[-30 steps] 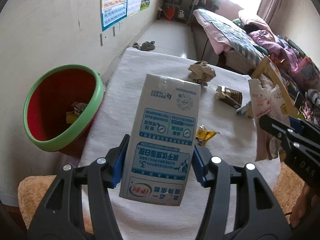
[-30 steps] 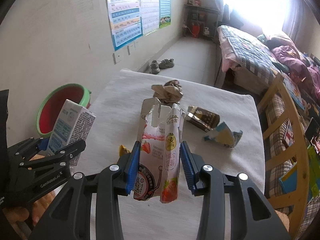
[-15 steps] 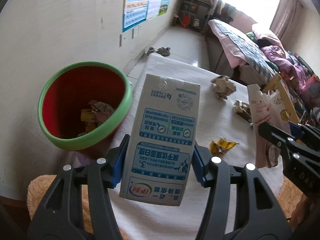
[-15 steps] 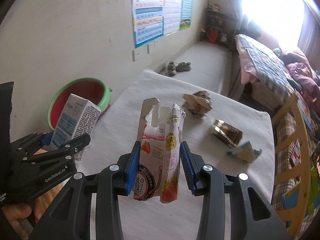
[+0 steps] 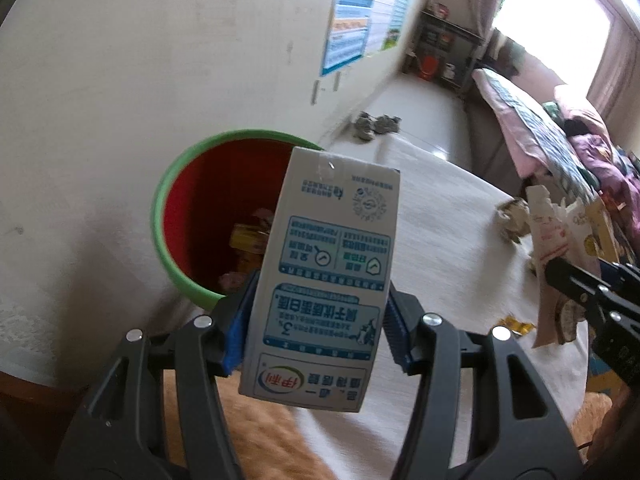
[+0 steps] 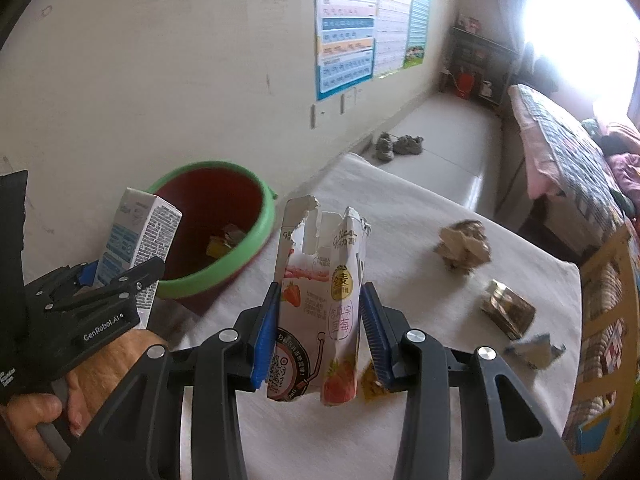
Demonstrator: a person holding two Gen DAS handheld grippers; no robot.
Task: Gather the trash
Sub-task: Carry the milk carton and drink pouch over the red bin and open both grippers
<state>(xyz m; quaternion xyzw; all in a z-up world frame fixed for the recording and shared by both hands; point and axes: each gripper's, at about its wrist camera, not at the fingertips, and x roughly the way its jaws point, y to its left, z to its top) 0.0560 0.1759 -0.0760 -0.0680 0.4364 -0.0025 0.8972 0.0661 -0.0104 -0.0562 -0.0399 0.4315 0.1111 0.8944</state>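
Observation:
My left gripper [image 5: 316,328] is shut on a white and blue milk carton [image 5: 328,280], held in the air in front of the red bin with a green rim [image 5: 176,264]. The same carton [image 6: 138,246] and left gripper [image 6: 116,280] show at the left of the right wrist view, beside the bin [image 6: 248,248]. My right gripper [image 6: 320,324] is shut on a torn strawberry drink carton [image 6: 320,300], held above the white table [image 6: 400,208]. That torn carton [image 5: 550,240] appears at the right edge of the left wrist view.
Wrappers lie inside the bin. On the table lie a crumpled brown paper [image 6: 464,246], a flattened dark carton [image 6: 506,314], a blue and white scrap [image 6: 534,350] and a yellow wrapper [image 5: 516,326]. A bed [image 6: 560,152] stands to the right, shoes [image 6: 400,146] on the floor beyond.
Both grippers have swung left with their cartons held fast. The bin has come from the left edge to right behind the milk carton, and the table trash has slid to the right.

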